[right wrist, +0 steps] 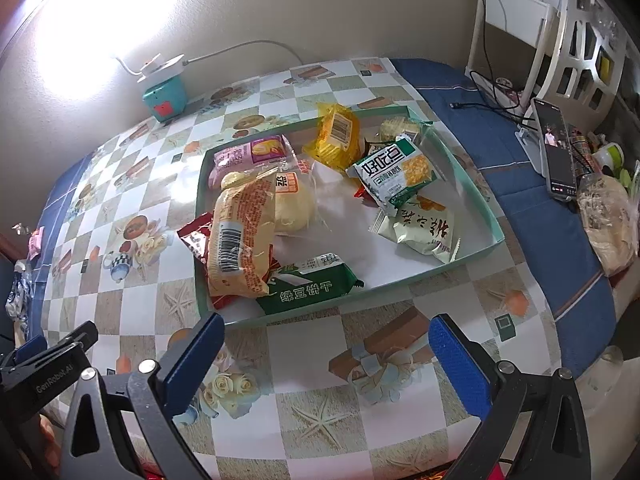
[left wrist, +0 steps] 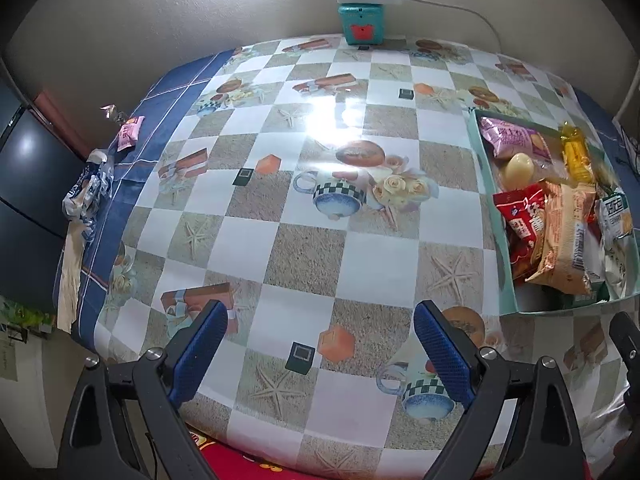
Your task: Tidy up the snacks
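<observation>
Both hand-held grippers, left (left wrist: 320,354) and right (right wrist: 326,360), are hanging spread and empty over the counter (left wrist: 304,248); the snacks (right wrist: 240,236) are lying piled in the green tray (right wrist: 460,152).

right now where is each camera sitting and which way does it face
Left wrist view: rides the left gripper, angled down across the checkered tablecloth; own open blue fingers show, and the right gripper's edge at far right.
Right wrist view: rides the right gripper, angled down at the snack tray; own open blue fingers show, and the left gripper's black body at lower left.
Shared: the tray, the teal box by the wall, the red packet, the yellow packet.
</observation>
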`<state>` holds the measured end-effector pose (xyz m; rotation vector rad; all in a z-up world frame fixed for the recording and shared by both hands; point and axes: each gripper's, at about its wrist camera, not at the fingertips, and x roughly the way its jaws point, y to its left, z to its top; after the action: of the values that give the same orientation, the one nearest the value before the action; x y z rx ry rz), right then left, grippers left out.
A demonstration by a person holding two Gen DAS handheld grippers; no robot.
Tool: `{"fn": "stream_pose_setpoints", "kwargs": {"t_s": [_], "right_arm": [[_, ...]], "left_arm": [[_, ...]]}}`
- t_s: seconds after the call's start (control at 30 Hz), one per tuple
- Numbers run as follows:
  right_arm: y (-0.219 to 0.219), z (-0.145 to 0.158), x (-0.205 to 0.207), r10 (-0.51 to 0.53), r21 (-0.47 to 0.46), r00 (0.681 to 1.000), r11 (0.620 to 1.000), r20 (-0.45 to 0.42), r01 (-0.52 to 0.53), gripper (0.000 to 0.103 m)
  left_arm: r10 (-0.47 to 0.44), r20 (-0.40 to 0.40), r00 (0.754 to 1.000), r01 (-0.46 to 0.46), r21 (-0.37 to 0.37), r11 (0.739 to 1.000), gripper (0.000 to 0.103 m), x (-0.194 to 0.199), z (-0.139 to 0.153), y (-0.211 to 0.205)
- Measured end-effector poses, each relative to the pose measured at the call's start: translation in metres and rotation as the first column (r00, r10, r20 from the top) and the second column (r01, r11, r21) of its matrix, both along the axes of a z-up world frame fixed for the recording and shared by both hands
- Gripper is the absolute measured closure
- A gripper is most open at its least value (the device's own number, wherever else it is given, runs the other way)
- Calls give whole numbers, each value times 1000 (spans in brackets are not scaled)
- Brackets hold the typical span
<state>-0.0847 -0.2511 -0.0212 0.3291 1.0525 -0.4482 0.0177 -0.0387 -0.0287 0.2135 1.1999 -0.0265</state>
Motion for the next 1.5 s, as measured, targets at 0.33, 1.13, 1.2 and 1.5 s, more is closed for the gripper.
{"fn": "stream_pose_setpoints", "kwargs": {"t_s": [0.33,1.13,1.2,1.5], "right_arm": [[5,2,4,24,-27,1000,999,-6,-24,0],[12,1,8,57,-43,998,997,-23,-58,0],[13,1,8,60,-42,998,997,-26,-61,0],[14,-1,10,67,-40,997,997,-35,-69,0]], "left_arm": [[-34,-32,999,35,15,999,8,1,-6,-8],[-39,-35,999,40,9,999,8,2,-5,-9],[-35,-36,999,35,6,999,8,2,-5,-9],[-28,-39,999,28,0,1000,8,3,-6,-8]]}}
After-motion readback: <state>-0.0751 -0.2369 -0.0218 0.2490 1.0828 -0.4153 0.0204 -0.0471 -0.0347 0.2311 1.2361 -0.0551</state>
